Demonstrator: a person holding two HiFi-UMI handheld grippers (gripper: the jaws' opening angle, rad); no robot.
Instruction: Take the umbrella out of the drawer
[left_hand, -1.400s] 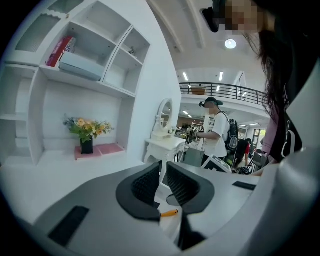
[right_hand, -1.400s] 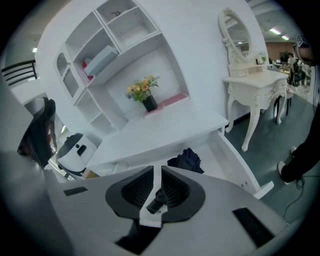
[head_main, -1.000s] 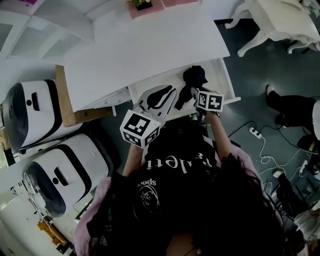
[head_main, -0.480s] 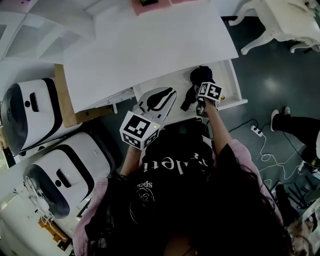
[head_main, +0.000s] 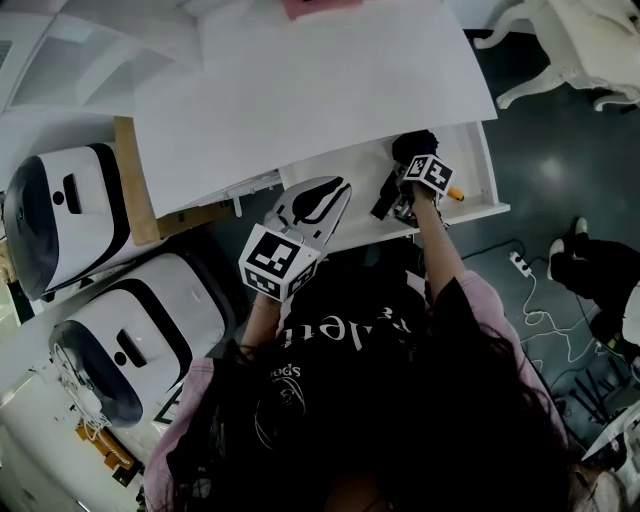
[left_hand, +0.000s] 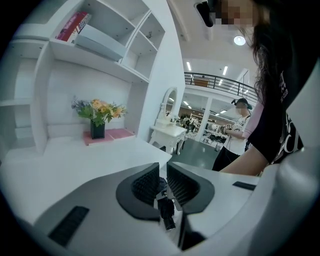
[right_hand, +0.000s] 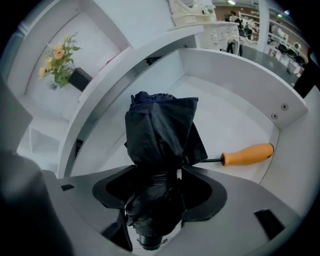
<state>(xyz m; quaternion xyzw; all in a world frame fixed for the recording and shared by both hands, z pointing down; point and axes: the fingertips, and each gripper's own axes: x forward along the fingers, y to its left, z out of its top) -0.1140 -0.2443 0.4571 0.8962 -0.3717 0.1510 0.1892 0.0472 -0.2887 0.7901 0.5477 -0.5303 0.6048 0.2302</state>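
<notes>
My right gripper (right_hand: 159, 172) had dropped from the drawer's front edge into the drawer, and it sat right over the umbrella (right_hand: 160, 135). The left gripper (left_hand: 163, 172) had only drifted a little along the front.

The umbrella was folded and black, and it lay inside the open drawer (right_hand: 240, 85), in the drawer's right half in the head view, just above centre. In the right gripper view it ran up the middle of the frame, with its handle end at the bottom and its bunched fabric toward the drawer's back wall.

The right claw was opening and stood wide apart. The umbrella's lower end filled the gap between the jaws. I could not see the pads pressing on it, so I counted no grip.

An orange-handled screwdriver (right_hand: 247, 154) lay on the drawer floor just to the right of the umbrella, near the right wall.

The left claw was drawn nearly together, with only a thin slit between the pads and nothing in it. It hung at the drawer's front, lower left of the umbrella in the head view.

Above the drawer was the white desk top (head_main: 320, 90). A bunch of flowers in a dark vase (left_hand: 98, 117) stood at its far edge. Two white-and-black machines (head_main: 60, 220) sat at the left of the head view.
</notes>
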